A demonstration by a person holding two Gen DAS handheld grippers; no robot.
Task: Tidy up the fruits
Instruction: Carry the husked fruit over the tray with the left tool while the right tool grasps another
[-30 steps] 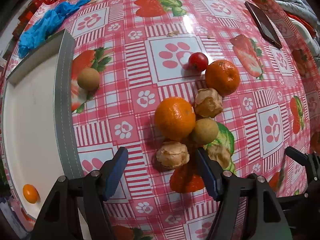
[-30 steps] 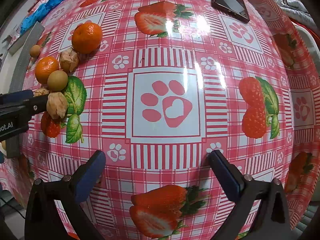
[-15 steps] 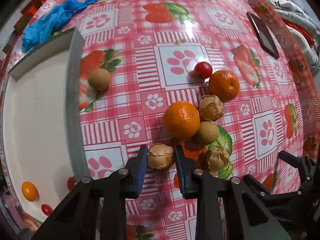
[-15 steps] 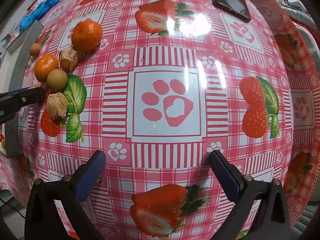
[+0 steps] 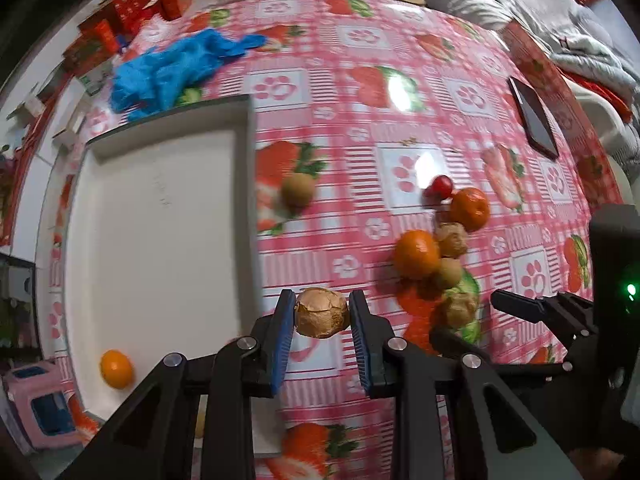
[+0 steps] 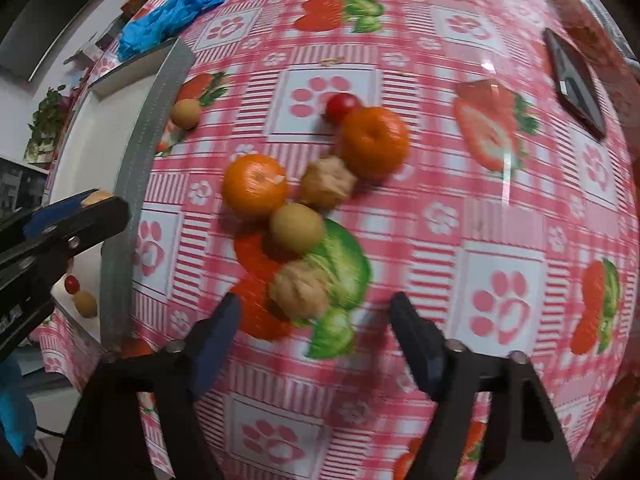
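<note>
Right wrist view: two tangerines (image 6: pixel 256 185), two husked fruits (image 6: pixel 327 186); right tool (image 6: pixel 316 342) apart, left tool (image 5: pixel 322 334) clamped on third husked fruit (image 5: pixel 321 313)

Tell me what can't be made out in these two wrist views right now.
- Left wrist view: the near corner of the white tray is hidden behind the left gripper, which holds a papery husked fruit.
- Right wrist view: that fruit is nearly all hidden by the left gripper's fingers.
- Both views: motion blur smears the pile; the husked fruit near the right gripper lacks detail.

Tray rim (image 5: pixel 250 200) beside left hand-held gripper (image 5: pixel 321 322); tray floor mostly bare; fruit cluster (image 6: pixel 296 208) ahead of right.
</note>
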